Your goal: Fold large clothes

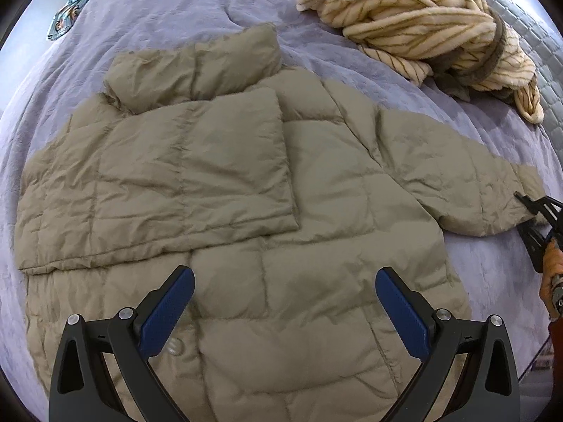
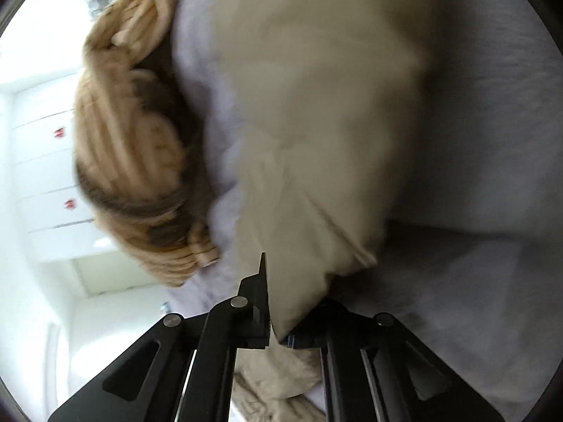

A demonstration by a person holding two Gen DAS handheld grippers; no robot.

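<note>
the left tongs (image 1: 285,302) hang with their blue pads (image 1: 169,313) spread wide apart, gripping nothing, just above the lower front of the khaki puffer jacket (image 1: 316,246). only the left wrist view shows the jacket whole: it lies flat on the lilac bed cover (image 1: 176,3), one sleeve (image 1: 176,176) folded across the chest, the other sleeve (image 1: 457,176) stretched out to the side, collar (image 1: 193,66) at the far end. at the edge of that view the right tongs (image 1: 535,221) meet the cuff of the stretched sleeve, partly cut off by the frame.

the right wrist view is blurred, yet it shows what the other cannot: the right tongs (image 2: 272,320) pinched together on the sleeve cuff (image 2: 299,302), the cloth running away from them.

farther off a cream striped blanket (image 1: 422,21) lies heaped on the bed, and a patterned cloth (image 1: 70,10) sits at the far corner, too small to make out.
</note>
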